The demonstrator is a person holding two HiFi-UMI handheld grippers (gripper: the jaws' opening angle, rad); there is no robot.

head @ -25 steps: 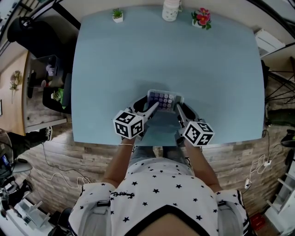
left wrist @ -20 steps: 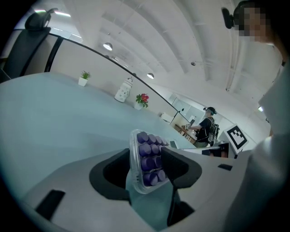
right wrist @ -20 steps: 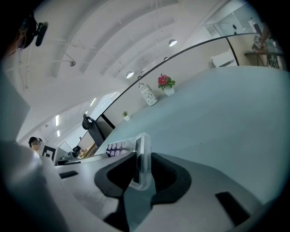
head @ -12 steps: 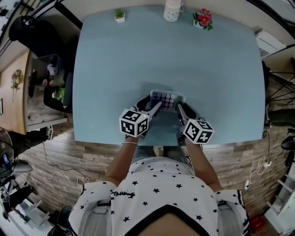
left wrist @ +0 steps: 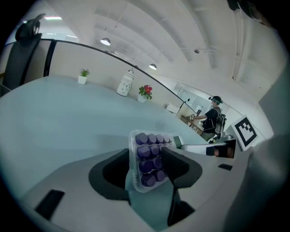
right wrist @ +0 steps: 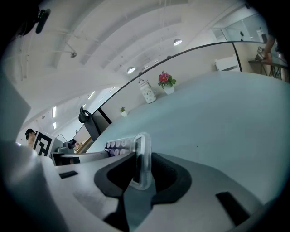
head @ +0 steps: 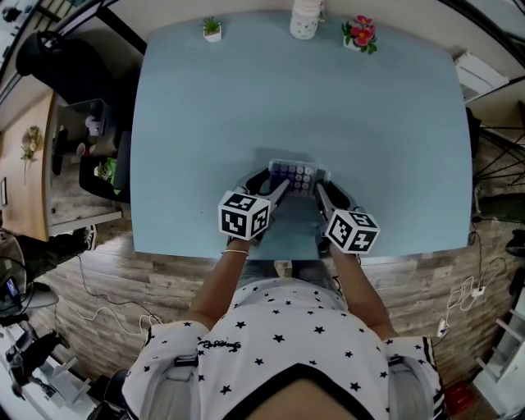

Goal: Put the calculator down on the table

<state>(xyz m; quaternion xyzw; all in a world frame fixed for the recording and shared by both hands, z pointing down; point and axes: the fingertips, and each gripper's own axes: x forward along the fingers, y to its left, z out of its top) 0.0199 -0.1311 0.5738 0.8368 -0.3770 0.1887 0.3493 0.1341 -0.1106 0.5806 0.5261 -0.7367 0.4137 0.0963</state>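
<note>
A clear-cased calculator (head: 293,175) with purple keys is over the light blue table (head: 303,98), near its front edge. Both grippers hold it from the near side. My left gripper (head: 277,188) is shut on its left part. In the left gripper view the keys (left wrist: 149,158) face me, with a black pad on either side. My right gripper (head: 318,190) is shut on its right end. The right gripper view shows that end edge-on (right wrist: 141,159), pinched between the pads. Whether the calculator touches the table I cannot tell.
At the table's far edge stand a small green plant (head: 212,28), a white jar (head: 304,18) and a pot of red flowers (head: 359,33). A dark chair with clutter (head: 97,156) is left of the table. Wood floor and cables lie to the right.
My left gripper's marker cube has shifted a little to the right, closer to the right gripper. The calculator and the right gripper have stayed almost in place.
</note>
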